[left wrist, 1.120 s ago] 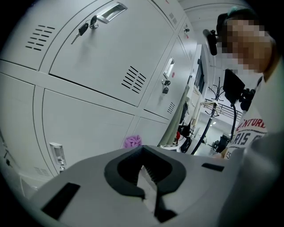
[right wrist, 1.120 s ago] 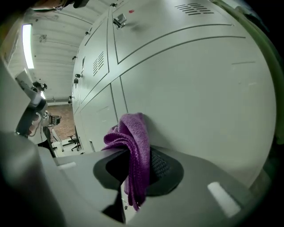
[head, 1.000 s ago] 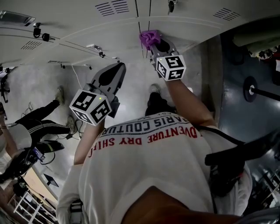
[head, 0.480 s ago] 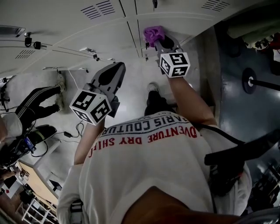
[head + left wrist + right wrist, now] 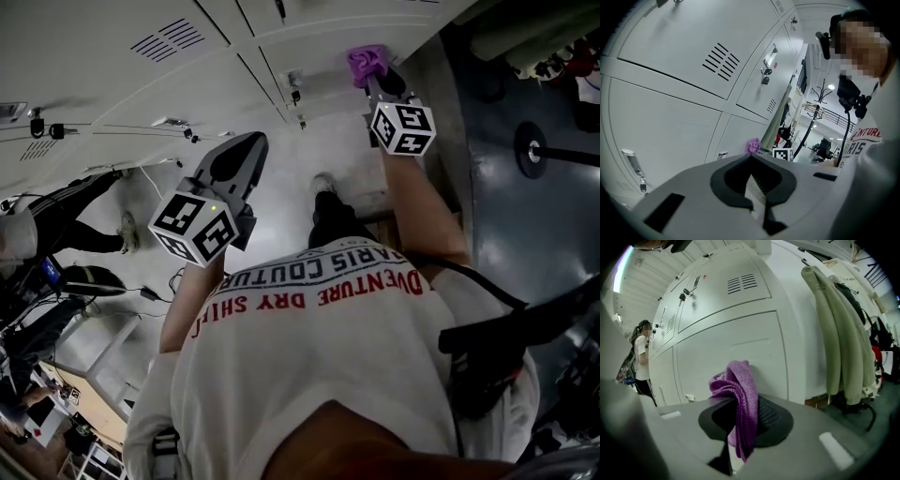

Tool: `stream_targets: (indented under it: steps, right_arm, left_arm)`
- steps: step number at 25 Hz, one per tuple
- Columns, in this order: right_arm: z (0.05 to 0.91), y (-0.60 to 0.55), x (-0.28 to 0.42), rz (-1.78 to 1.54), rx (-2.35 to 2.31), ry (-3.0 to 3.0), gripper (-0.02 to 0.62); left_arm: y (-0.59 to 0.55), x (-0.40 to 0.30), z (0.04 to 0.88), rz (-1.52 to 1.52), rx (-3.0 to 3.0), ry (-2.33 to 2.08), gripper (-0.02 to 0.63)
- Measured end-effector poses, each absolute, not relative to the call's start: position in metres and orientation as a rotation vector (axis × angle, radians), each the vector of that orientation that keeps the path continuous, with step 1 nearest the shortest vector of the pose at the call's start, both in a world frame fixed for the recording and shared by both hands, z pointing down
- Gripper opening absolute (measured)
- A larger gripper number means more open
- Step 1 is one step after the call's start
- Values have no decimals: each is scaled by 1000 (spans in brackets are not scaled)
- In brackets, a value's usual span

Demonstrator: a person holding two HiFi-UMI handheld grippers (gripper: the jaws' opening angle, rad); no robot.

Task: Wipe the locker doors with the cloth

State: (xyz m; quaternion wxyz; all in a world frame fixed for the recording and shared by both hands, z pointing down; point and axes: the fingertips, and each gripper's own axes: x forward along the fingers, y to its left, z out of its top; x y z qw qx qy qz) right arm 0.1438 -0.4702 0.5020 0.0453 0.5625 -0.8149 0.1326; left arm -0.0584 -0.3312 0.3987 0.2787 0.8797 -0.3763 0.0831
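Note:
A purple cloth [image 5: 366,62] is bunched in my right gripper [image 5: 373,77], which is shut on it and holds it against a white lower locker door [image 5: 323,42]. In the right gripper view the cloth [image 5: 739,392] hangs folded between the jaws in front of the door panel [image 5: 736,352]. My left gripper [image 5: 247,142] hangs lower and to the left, away from the lockers, its jaws shut with nothing between them. From the left gripper [image 5: 752,161] view the cloth [image 5: 753,145] shows far off by the lockers [image 5: 670,117].
Rows of white locker doors with vents [image 5: 721,62], keys [image 5: 765,74] and handles [image 5: 629,157] fill the wall. Coats [image 5: 843,333] hang right of the lockers above dark floor. A person [image 5: 641,362] stands further left along the lockers. Another person's legs [image 5: 75,211] and cables lie left.
My right gripper has slid the cloth to the right along the locker door, past the seam between doors. The left gripper has stayed where it was.

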Motion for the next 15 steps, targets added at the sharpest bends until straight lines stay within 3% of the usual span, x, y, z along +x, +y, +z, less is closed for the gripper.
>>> stream_targets:
  steps: [7, 15]
  right_arm:
    - [506, -480, 220, 466, 1941, -2358, 58]
    - [505, -475, 224, 476, 1975, -2335, 58]
  left_arm:
    - [-332, -56, 402, 254, 2368, -988, 0]
    - [-325, -64, 404, 252, 2356, -1001, 0]
